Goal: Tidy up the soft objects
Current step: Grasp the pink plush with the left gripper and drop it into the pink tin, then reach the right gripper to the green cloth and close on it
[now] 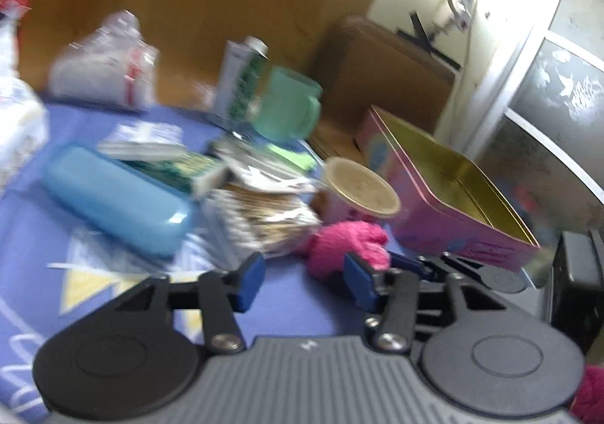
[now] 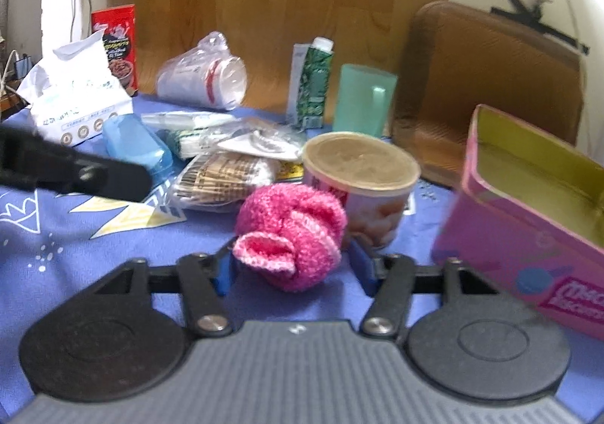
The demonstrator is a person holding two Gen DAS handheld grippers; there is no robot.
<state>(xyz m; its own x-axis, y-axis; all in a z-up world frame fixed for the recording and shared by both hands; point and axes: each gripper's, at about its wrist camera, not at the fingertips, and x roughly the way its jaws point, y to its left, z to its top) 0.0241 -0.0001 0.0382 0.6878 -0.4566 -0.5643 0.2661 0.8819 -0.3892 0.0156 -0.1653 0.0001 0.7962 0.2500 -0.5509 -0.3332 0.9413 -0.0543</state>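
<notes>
- Left wrist view: the left gripper (image 1: pixel 307 282) has its blue fingers (image 1: pixel 249 282) wide apart and holds nothing. The pink knitted sock ball (image 1: pixel 349 244) lies on the blue cloth (image 1: pixel 34 212), just past the right finger and a bit to the right. The open pink tin (image 1: pixel 464 220) sits to its right.
- Right wrist view: the right gripper (image 2: pixel 294 273) is spread wide too. The pink knitted sock ball (image 2: pixel 290 235) sits right between its fingers, so I think this hand is nearer. I cannot tell if they touch it.
</notes>
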